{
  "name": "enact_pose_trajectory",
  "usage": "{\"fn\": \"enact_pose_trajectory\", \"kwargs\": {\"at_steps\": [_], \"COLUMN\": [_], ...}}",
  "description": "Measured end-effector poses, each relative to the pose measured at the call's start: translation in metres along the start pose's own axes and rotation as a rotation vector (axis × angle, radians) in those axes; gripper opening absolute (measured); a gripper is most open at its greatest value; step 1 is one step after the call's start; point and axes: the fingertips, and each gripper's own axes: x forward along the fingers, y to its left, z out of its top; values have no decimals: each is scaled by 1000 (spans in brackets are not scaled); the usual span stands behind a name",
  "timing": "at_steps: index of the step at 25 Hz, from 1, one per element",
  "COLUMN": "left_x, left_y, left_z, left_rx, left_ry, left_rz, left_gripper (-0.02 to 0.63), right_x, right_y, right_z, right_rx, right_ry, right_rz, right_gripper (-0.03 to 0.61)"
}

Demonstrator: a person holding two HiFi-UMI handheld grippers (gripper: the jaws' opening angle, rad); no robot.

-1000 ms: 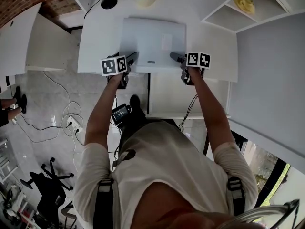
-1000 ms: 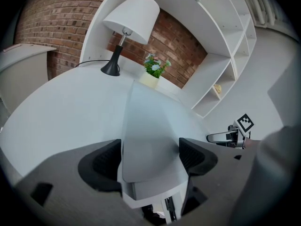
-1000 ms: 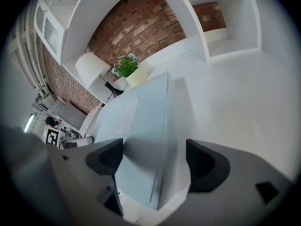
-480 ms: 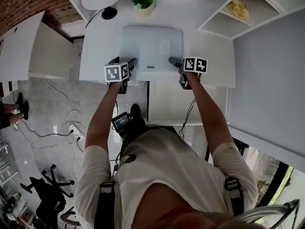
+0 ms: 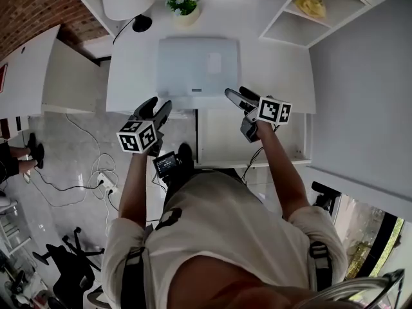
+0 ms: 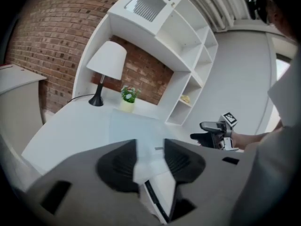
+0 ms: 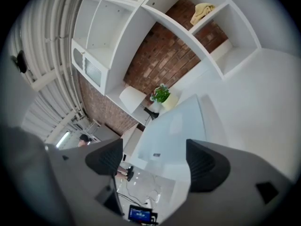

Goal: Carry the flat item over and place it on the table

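Flat item [image 5: 198, 69] rests on table [image 5: 277, 76] at 12 o'clock of left gripper [image 5: 156, 107], whose empty jaws have just been narrowing yet stand apart, and of right gripper [image 5: 235, 93], wide and empty; placement seems done, so withdrawal likely follows.

Bright even daylight, faint soft shadows, washed-out white table [image 5: 277, 63], fisheye-bent edges, dark corners, blurred near foreground.

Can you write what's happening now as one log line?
item: flat on table | left gripper: empty, jaws just closing | right gripper: open, empty
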Motion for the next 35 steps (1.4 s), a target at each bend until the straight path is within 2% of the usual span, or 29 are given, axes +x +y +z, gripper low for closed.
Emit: {"fn": "enact_pose_trajectory", "kwargs": {"at_steps": [1,2,3,4,9,10,14,17,21,24,29,35], "left_x": [-8,-14,-18,-21,-26,-26,-25,-30,-33,-32,-34,-44], "left_y": [-10,-19,-27,-35,-66,-73,-96,-120,-152,-161,-179,-213], "left_z": [2,4,6,8,14,15,15,13,14,17,20,11], "left_rx": [11,20,29,39,100,113,140,139,168,147,129,143], "left_ry": [-26,-47,-59,-68,-96,-99,-113,-119,-127,-147,-165,-170], "left_rz": [-28,-49,-64,-72,-104,-113,-150,-215,-283,-285,-270,-240], "left_gripper": [102,73,48,30,20,20,20,19,20,20,20,20], "right_x": [-5,-9,-13,-18,-31,-33,-43,-55,-65,-70,-90,-128], "right_y": [8,15,22,29,67,72,102,124,139,143,147,150], "right_z": [-6,-12,-17,-19,-25,-26,-25,-24,-28,-34,-32,-43], "right_rx": [11,18,17,8,-27,-30,-52,-73,-133,-165,-261,-261], "right_ry": [5,7,3,-6,-24,-22,-25,-43,-10,22,16,79], "right_rz": [27,50,67,80,185,205,319,398,465,495,531,579], "right_gripper": [414,414,408,364,39,11,11,10,9,11,11,11]}}
